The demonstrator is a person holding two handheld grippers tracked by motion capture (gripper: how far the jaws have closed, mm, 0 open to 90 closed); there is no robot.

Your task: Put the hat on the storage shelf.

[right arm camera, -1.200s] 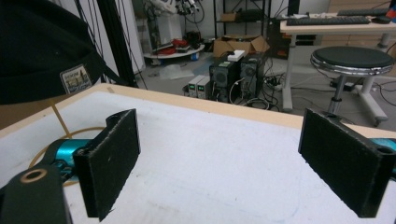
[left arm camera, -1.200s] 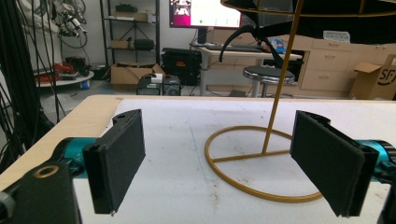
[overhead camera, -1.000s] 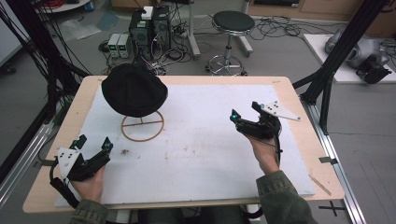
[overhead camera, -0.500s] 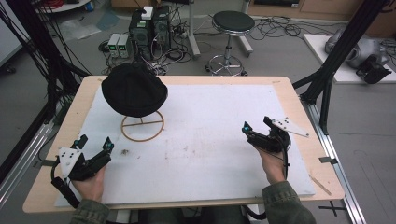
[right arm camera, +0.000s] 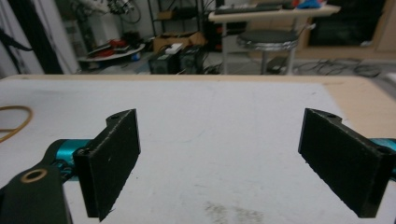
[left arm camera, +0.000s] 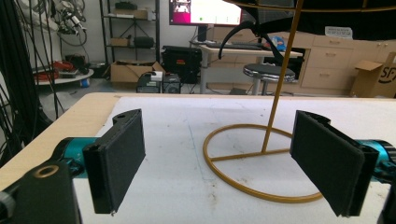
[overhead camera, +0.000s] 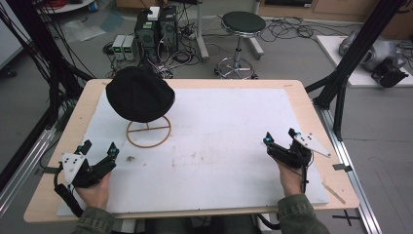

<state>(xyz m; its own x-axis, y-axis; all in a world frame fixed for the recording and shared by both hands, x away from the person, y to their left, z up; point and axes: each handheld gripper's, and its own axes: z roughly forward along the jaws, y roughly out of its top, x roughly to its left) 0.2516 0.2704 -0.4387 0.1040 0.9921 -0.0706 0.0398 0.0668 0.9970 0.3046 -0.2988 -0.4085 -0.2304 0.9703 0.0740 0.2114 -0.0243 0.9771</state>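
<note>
both tools rest low on the worktop with jaws spread wide and nothing between them. going from the largest thing down: the worktop is a pale wooden board, nearly all covered by a white mat that carries a few dark smudges near its middle. on the mat's far left stands a black hat perched on a gold wire stand; the hat's crown faces up and its broad side runs roughly left to right across the high view, slightly tilted down toward the near side. the stand's long axis is upright: a thin stem rises from a flat ring base lying on the mat, and in the left gripper view the stem leans a little to the right as it climbs, with the ring spreading between the two black pads.

left tool sits at the near left corner of the mat, held in a hand, pointing up and right toward the stand's ring, near it but apart. right tool sits at the near right side, well apart from the hat and stand, pointing toward the far edge and a little left; in the right gripper view a sliver of the gold ring shows at the far left.
</note>
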